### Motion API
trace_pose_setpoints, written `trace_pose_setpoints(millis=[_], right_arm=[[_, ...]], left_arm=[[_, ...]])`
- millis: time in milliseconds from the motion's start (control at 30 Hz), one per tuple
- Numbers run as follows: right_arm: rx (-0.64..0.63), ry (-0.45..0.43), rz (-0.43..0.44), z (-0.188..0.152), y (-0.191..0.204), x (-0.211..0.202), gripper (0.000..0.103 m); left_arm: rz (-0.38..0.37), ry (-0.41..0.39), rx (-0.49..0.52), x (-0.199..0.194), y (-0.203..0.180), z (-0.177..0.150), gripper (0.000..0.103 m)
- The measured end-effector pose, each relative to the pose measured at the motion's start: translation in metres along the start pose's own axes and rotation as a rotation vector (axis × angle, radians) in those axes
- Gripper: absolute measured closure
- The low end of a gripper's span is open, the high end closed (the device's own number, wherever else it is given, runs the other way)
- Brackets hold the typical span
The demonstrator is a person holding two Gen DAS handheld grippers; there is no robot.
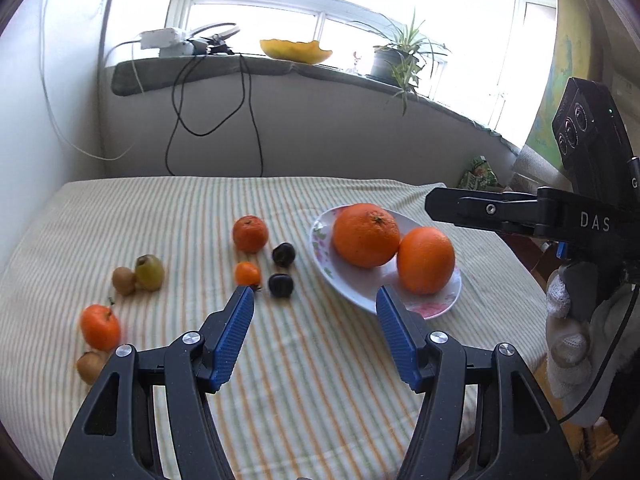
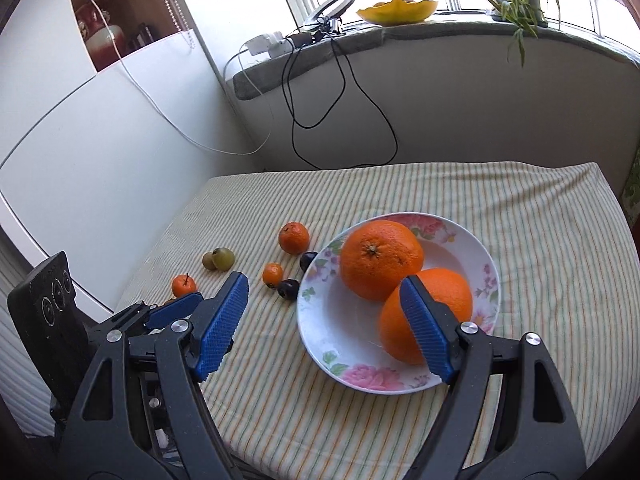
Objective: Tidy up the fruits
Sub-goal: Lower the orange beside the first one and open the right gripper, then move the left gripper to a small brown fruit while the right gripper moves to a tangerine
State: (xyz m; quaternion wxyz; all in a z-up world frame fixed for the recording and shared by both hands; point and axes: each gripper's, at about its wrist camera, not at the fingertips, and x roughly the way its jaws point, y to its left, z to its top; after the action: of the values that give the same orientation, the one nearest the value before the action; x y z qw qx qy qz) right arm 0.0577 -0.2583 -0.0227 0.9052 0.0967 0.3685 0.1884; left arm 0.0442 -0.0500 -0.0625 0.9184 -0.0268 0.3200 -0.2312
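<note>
Hovering above the striped cloth [image 1: 304, 360], left gripper [image 1: 316, 300] with blue pads spread wide and nothing between them. Pointed down toward the bare cloth just near of the plate [image 1: 320, 236], no fruit touched. Seen from the right wrist as well, low at the left edge, tips over the cloth's left border [image 2: 176, 306].

Held likewise over the near right of the cloth, right gripper [image 2: 324, 286], fingers apart and empty. Right pad [image 2: 424, 328] overlapping the near orange [image 2: 440, 292] in view, though whether touching could not be told. Gripped by a gloved hand [image 1: 568, 320], seen at the right edge of the left view.

Lay on the flowered plate, right of centre: two big oranges, far one [image 2: 380, 258] and near one pressed side by side.

Scattered on the cloth left of the plate: a mandarin [image 1: 250, 233] at the far side, a smaller one [image 1: 248, 273] nearer, two dark plums [image 1: 284, 255] [image 1: 280, 285] between these and the plate. Further left, a green fruit [image 1: 149, 272] touching a brown one [image 1: 123, 280]. At the near left, another mandarin [image 1: 100, 326] with a stalk, a brownish fruit [image 1: 91, 366] just near of it, partly hidden by the gripper's frame.

Stood beyond on the sill [image 1: 240, 66]: a yellow bowl [image 1: 296, 50], a potted plant [image 1: 396, 56], and cables hanging down.
</note>
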Motion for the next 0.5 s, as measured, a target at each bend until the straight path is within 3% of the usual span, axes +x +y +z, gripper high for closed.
trace_pose_setpoints(millis=[500], right_arm=[[-0.113, 0.073, 0.134, 0.001, 0.059, 0.047, 0.022]], left_arm=[[0.152, 0.009, -0.124, -0.042, 0.095, -0.032, 0.040]])
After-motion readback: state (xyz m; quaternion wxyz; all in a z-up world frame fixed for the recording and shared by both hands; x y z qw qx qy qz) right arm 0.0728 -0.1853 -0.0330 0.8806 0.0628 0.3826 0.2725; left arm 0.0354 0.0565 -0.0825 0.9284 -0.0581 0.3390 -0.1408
